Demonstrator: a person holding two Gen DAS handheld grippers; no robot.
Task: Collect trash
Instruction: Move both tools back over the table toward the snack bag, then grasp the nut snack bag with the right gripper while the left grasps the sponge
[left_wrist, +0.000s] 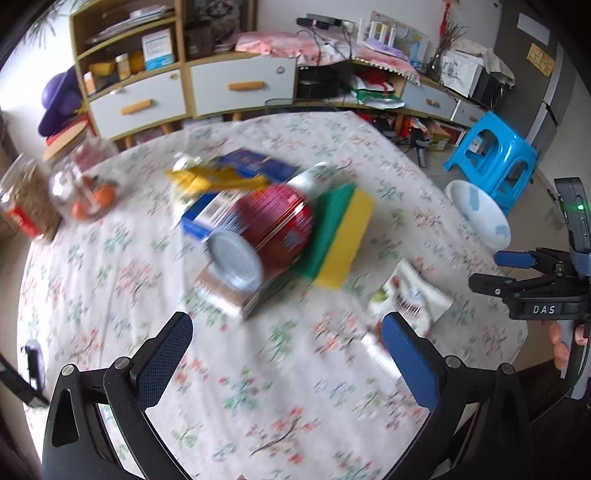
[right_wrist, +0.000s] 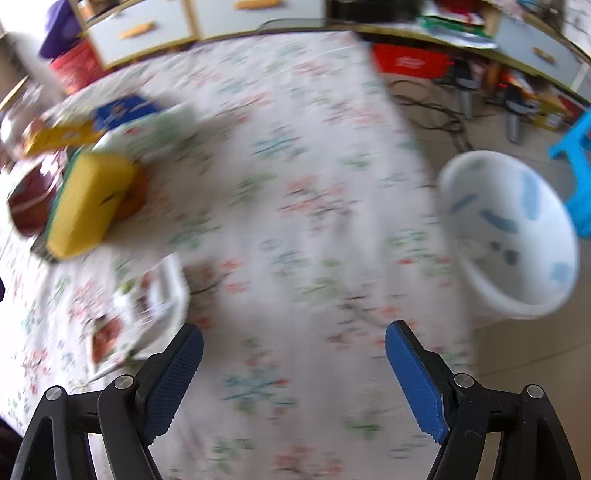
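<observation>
Black left gripper, blue textured pads, silver screws.

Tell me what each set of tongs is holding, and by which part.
Nothing is held. The left tongs and right tongs are both open, with only the tablecloth showing between them.

A red can lies on its side in the middle of the flowered tablecloth, its silver end turned toward the camera, resting on a brown carton and against a blue box. Behind them lie a yellow wrapper and a dark blue packet. A white printed wrapper lies flat near the table's right edge, well apart from that pile. Beyond the edge, lower down beside the table, stands a white bin with blue patches, its mouth open. Motion blur hides finer detail.
</observation>
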